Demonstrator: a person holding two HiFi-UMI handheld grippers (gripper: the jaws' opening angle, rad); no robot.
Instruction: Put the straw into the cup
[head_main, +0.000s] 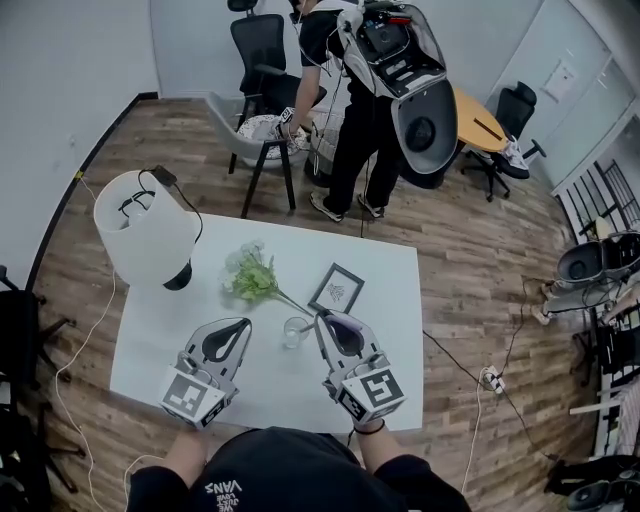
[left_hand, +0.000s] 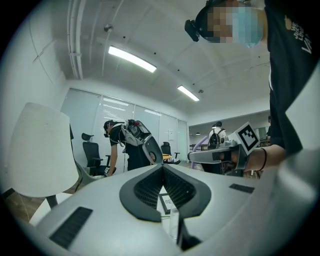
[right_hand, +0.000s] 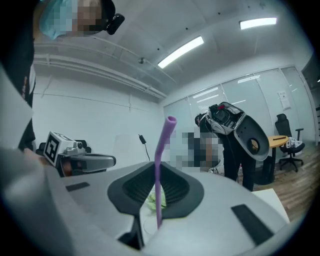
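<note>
Bottom edge of the head view: black shirt (head_main: 270, 480), print reads "VANS", smaller lines under it illegible.

Left gripper (head_main: 234, 330): jaws closed tip to tip, nothing between them.

Right gripper (right_hand: 156, 169): jaws clamped on a purple straw (right_hand: 161, 155), which stands upright with its bent top above them.

Clear cup (head_main: 295, 331) stands on the white bench (head_main: 390, 270), centre frame, between the two jaw tips. The straw's lower end is by the cup's rim; I cannot tell whether it is inside.

Behind the cup: flowers (head_main: 250, 272) and a framed card (head_main: 336, 288), its text too small to read. Lamp (head_main: 145, 225) at upper left.
</note>
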